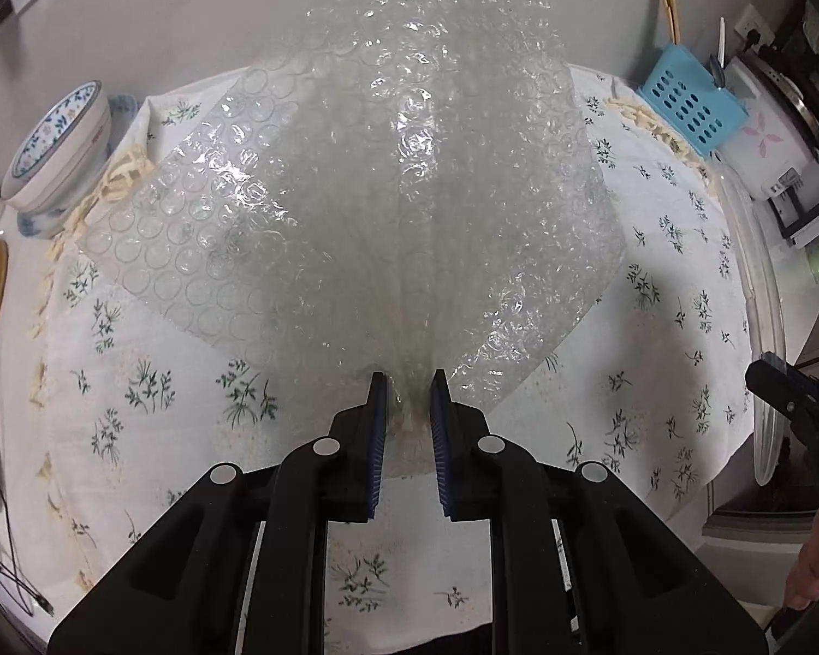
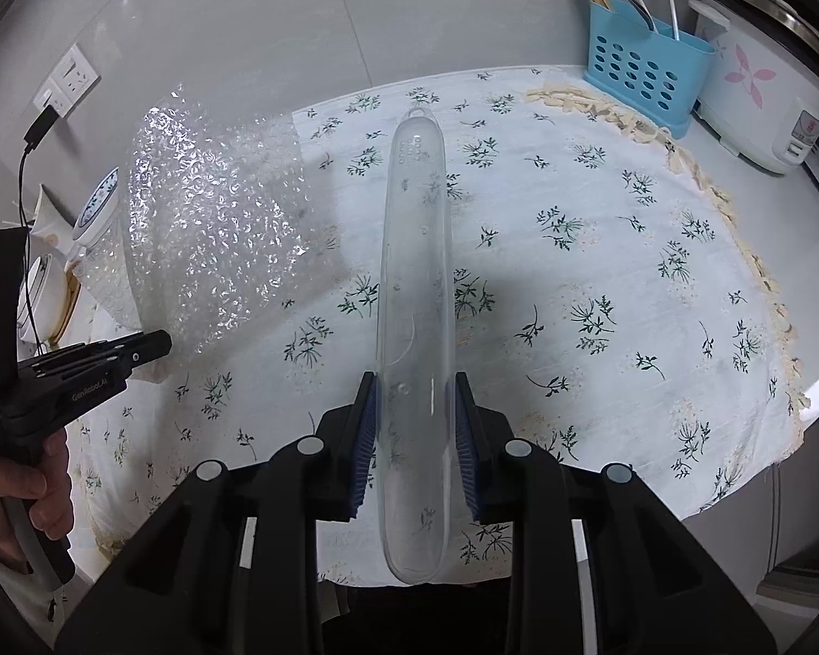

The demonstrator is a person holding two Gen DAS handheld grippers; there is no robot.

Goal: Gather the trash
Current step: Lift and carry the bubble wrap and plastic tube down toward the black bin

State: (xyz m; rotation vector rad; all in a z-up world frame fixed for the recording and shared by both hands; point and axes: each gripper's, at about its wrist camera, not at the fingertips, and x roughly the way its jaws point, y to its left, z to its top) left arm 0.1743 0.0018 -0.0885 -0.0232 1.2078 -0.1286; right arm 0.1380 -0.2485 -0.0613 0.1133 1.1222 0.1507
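A clear sheet of bubble wrap (image 1: 366, 174) fans upward from my left gripper (image 1: 409, 382), whose blue pads are shut on its bunched lower edge; it hangs lifted above the flowered tablecloth (image 1: 153, 382). In the right wrist view the same bubble wrap (image 2: 213, 218) hangs at the left with the left gripper (image 2: 158, 346) pinching it. My right gripper (image 2: 416, 382) is shut on a long clear plastic case (image 2: 416, 251) that points away from me over the cloth. In the left wrist view the right gripper (image 1: 764, 371) and the clear case (image 1: 764, 327) show at the right edge.
A blue perforated utensil holder (image 2: 641, 76) and a white rice cooker (image 2: 764, 93) stand at the back right. Patterned bowls (image 1: 54, 142) sit at the left. Wall sockets (image 2: 68, 82) and a black cable (image 2: 24, 207) are at the left. A hand (image 2: 22, 496) holds the left gripper.
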